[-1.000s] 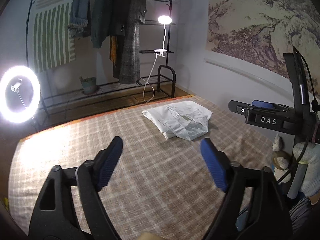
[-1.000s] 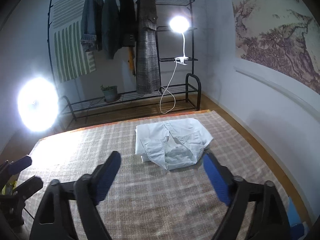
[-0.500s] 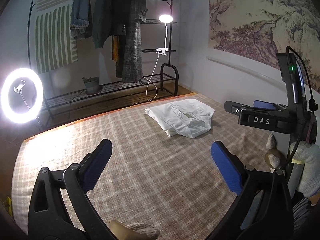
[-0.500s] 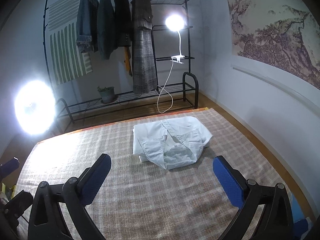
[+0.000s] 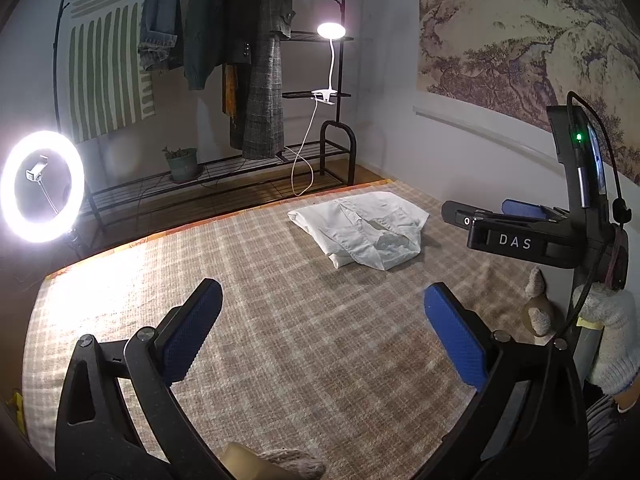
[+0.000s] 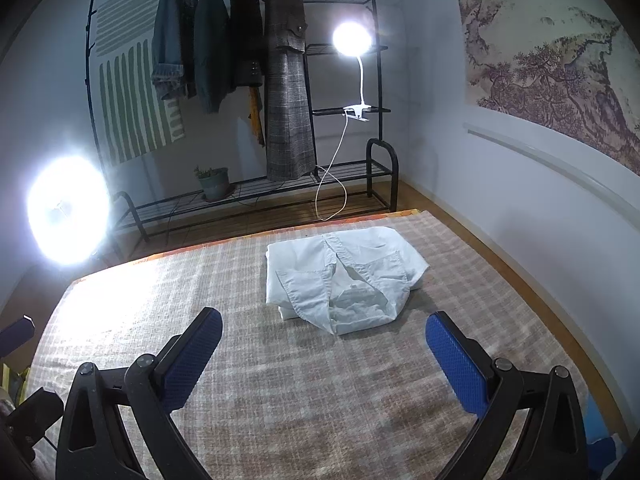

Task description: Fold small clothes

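A small white shirt [image 5: 362,229] lies folded into a compact bundle, collar up, on the far part of the plaid cloth surface [image 5: 280,320]; it also shows in the right wrist view [image 6: 344,276]. My left gripper [image 5: 324,316] is open and empty, held above the cloth well short of the shirt. My right gripper [image 6: 324,340] is open and empty, just in front of the shirt. The right gripper's body marked DAS [image 5: 520,236] shows at the right of the left wrist view.
A black clothes rack [image 6: 248,80] with hanging coats stands beyond the far edge. A ring light [image 5: 40,186] glows at the left. A clip lamp [image 6: 352,40] shines on the rack. A wall [image 6: 520,200] runs along the right side.
Both grippers have opened wider and pulled back slightly from the shirt. The shirt has not moved.
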